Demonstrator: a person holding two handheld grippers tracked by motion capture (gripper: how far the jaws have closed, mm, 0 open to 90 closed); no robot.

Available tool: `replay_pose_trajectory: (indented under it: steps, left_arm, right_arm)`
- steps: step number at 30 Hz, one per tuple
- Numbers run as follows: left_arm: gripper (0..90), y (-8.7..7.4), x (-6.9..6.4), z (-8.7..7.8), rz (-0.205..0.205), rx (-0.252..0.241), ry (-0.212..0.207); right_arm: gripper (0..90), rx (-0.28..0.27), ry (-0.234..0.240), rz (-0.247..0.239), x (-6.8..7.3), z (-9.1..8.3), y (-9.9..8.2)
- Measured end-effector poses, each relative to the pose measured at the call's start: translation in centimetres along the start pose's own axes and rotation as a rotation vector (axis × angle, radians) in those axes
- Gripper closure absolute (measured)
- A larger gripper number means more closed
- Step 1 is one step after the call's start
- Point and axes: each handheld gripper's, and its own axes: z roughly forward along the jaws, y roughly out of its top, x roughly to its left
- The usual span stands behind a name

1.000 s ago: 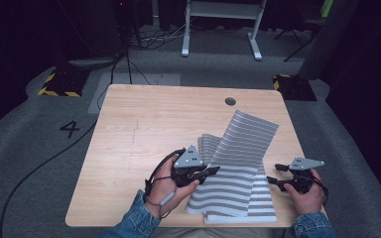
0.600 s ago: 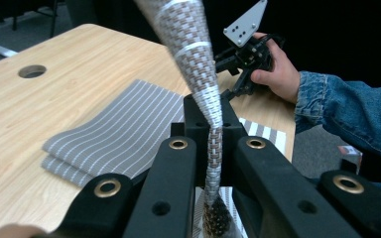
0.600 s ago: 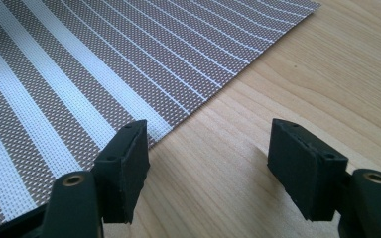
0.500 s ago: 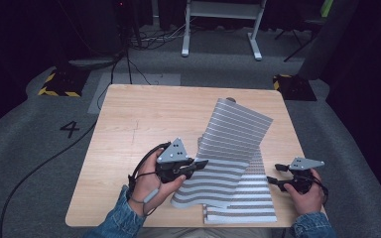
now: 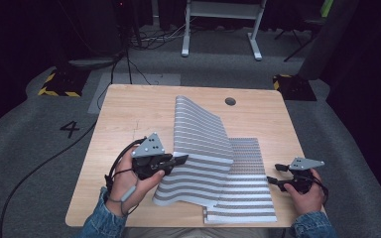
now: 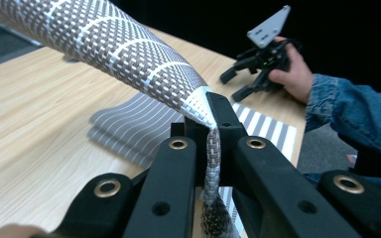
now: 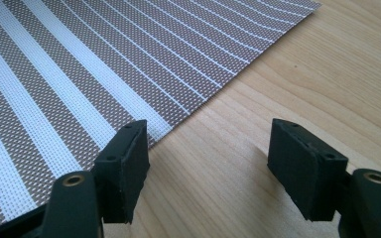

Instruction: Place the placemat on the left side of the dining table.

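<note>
On the wooden counter (image 5: 129, 114) lies a striped woven mat (image 5: 203, 148), folded over itself. Its lifted layer runs long from about 12 o'clock at the far side toward 6 o'clock near the person. The left tongs (image 5: 181, 159) are clamped on that layer's edge, the weave pinched between the black jaws and arching up and away in the left gripper view. The right tongs (image 5: 274, 174) stand spread apart at 3 o'clock, just beside the flat lower layer's right edge.
</note>
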Motion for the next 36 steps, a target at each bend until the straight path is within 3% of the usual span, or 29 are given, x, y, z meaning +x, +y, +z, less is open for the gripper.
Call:
replay_pose_trajectory:
  steps: [3, 7, 12, 18, 20, 22, 23, 24, 25, 26, 27, 29, 31, 36]
  left_arm:
    - [88.7, -0.2, 1.0, -0.8, -0.021, 0.005, 0.021]
    - [88.7, -0.6, 2.3, -1.5, -0.058, 0.009, 0.011]
    - [88.7, -1.8, 4.9, -2.2, -0.131, 0.034, 0.022]
    - [88.6, -3.6, 8.7, -2.5, -0.237, 0.137, 0.058]
    - [88.6, -4.5, 10.0, -2.4, -0.276, 0.192, 0.076]
    - [88.0, -5.7, 11.6, -2.4, -0.344, 0.262, 0.090]
    - [83.5, -6.8, 12.9, -2.5, -0.420, 0.319, 0.139]
    - [73.3, -7.6, 13.7, -2.5, -0.473, 0.354, 0.198]
    - [61.6, -8.7, 14.7, -2.6, -0.517, 0.385, 0.289]
    - [50.0, -10.0, 15.8, -3.0, -0.507, 0.415, 0.433]
    - [38.9, -10.8, 16.4, -3.4, -0.492, 0.447, 0.543]
    - [35.7, -11.6, 17.0, -4.2, -0.465, 0.454, 0.661]
    - [35.3, -11.7, 17.0, -4.7, -0.441, 0.438, 0.701]
    - [35.8, -10.6, 15.8, -3.8, -0.407, 0.335, 0.659]
  right_arm:
    - [32.7, -0.001, -0.001, 0.000, 0.0, 0.0, 0.0]
    - [32.7, -0.001, -0.001, 0.000, 0.0, 0.0, 0.0]
    - [32.7, -0.001, -0.001, 0.000, 0.0, 0.0, 0.0]
    - [32.7, 0.000, 0.000, 0.000, 0.0, 0.0, 0.0]
    - [32.7, 0.000, 0.000, -0.001, 0.0, 0.0, 0.0]
    - [32.7, 0.000, 0.000, 0.000, 0.0, 0.0, 0.0]
    - [32.7, -0.001, -0.001, 0.000, 0.0, 0.0, 0.0]
    - [32.7, 0.000, 0.000, 0.000, 0.0, 0.0, 0.0]
    - [32.7, 0.000, 0.000, 0.000, 0.0, 0.0, 0.0]
    - [32.7, -0.003, 0.000, 0.001, 0.0, 0.0, 0.0]
    - [32.7, -0.007, -0.001, 0.002, 0.0, 0.1, 0.0]
    - [32.7, -0.007, 0.000, 0.002, 0.0, 0.1, 0.0]
    - [32.6, 0.000, 0.000, 0.000, 0.0, 0.0, 0.0]
    - [32.6, -0.006, 0.000, 0.001, 0.0, 0.1, 0.0]
